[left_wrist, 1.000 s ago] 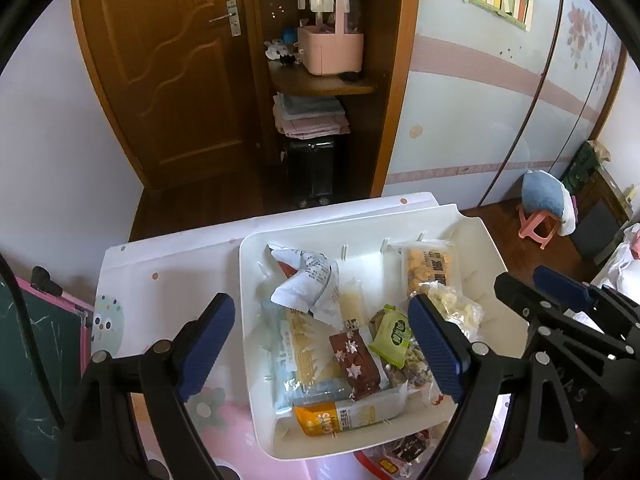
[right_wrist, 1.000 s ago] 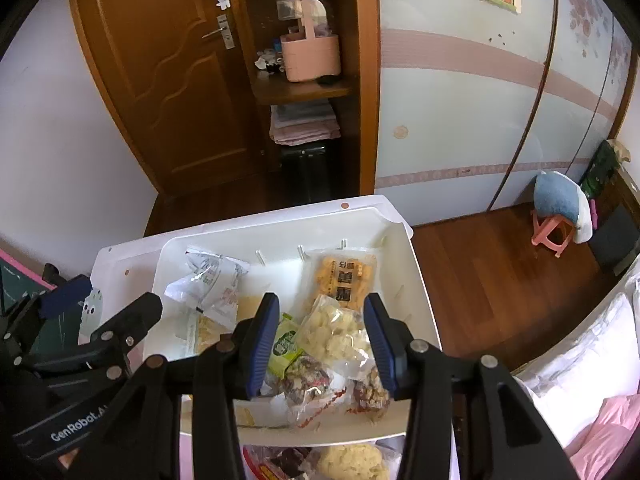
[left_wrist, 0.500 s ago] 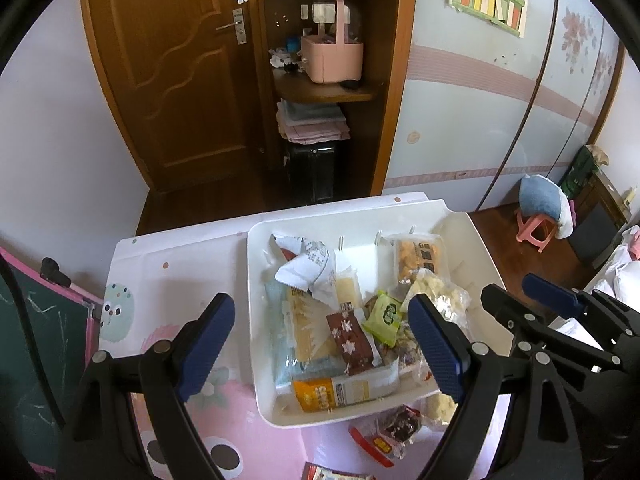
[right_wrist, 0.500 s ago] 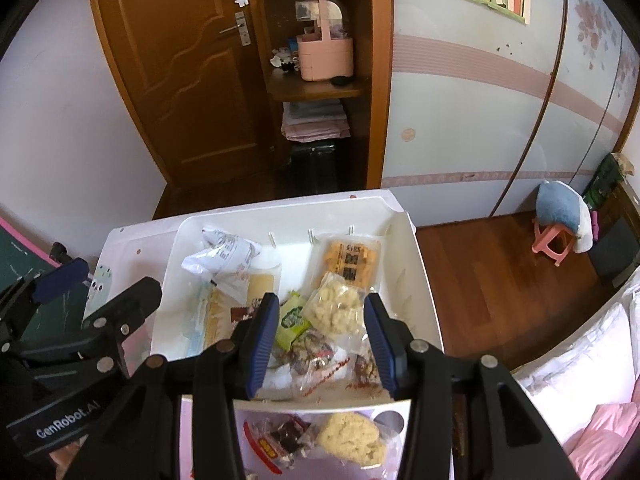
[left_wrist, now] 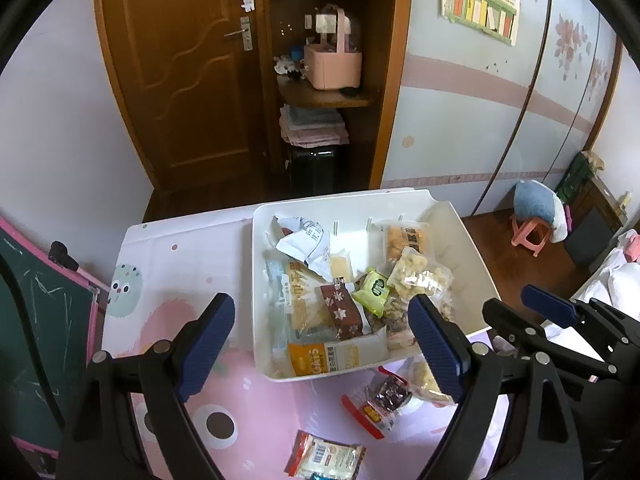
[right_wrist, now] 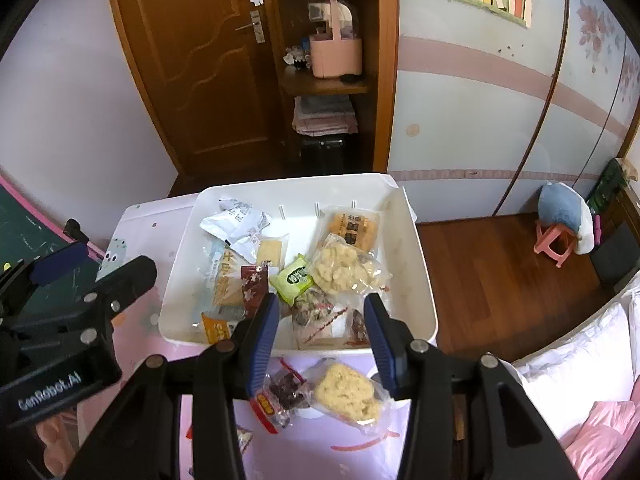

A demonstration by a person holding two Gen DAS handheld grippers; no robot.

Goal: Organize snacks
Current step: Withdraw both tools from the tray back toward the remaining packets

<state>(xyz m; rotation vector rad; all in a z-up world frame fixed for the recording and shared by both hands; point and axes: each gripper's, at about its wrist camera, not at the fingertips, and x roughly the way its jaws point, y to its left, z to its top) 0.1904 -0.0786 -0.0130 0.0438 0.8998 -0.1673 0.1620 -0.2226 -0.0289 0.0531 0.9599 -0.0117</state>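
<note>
A white bin on the pink table holds several snack packs, among them a green pack and a brown starred bar. Loose on the table in front of it lie a dark snack with a red label, a pale puffed-snack bag and a white-and-red pack. My left gripper is wide open and empty above the bin's near left corner. My right gripper is open and empty above the bin's front rim, over the loose packs.
A green chalkboard with a pink frame stands left of the table. Behind it are a wooden door and a shelf with a pink basket. A pink stool with a blue cushion stands on the wood floor at right, bedding beside it.
Both grippers have drawn back and up from the bin. The loose packs in front of the bin have come into view. Both stay open and empty.
</note>
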